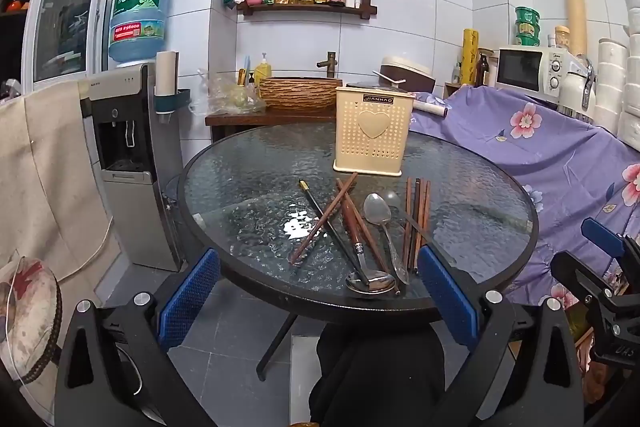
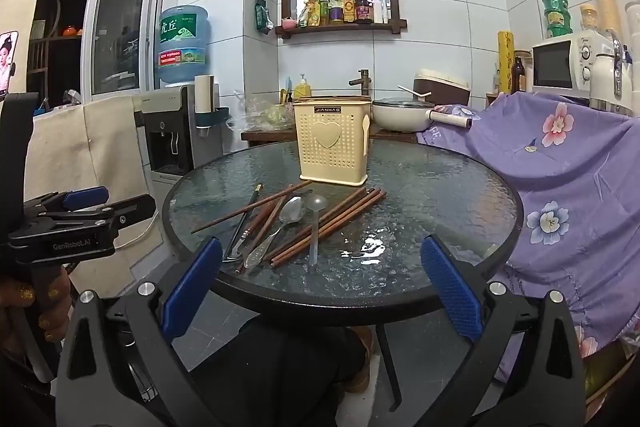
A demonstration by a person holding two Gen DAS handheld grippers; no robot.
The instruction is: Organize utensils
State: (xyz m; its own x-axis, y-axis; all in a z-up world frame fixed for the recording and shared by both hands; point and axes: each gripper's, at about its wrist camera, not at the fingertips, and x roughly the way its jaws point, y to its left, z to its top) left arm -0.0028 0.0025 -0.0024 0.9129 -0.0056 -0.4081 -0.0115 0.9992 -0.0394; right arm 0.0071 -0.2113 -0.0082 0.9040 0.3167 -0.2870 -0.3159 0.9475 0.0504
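Two sets of blue-padded fingers, left gripper (image 1: pixel 318 291) and right gripper (image 2: pixel 320 283), stand spread wide and released, grasping nothing, short of the near rim of the round glass worktop (image 1: pixel 480 187). Loose utensils lie toward the worktop's six o'clock: a metal spoon (image 1: pixel 378 213), crossed brown chopsticks (image 1: pixel 324 219), a bundle of chopsticks (image 1: pixel 418 215) at the spoon's three o'clock, and a clear plastic ladle (image 2: pixel 316 223). At twelve o'clock stands the upright cream utensil holder (image 1: pixel 374 129), apart from them.
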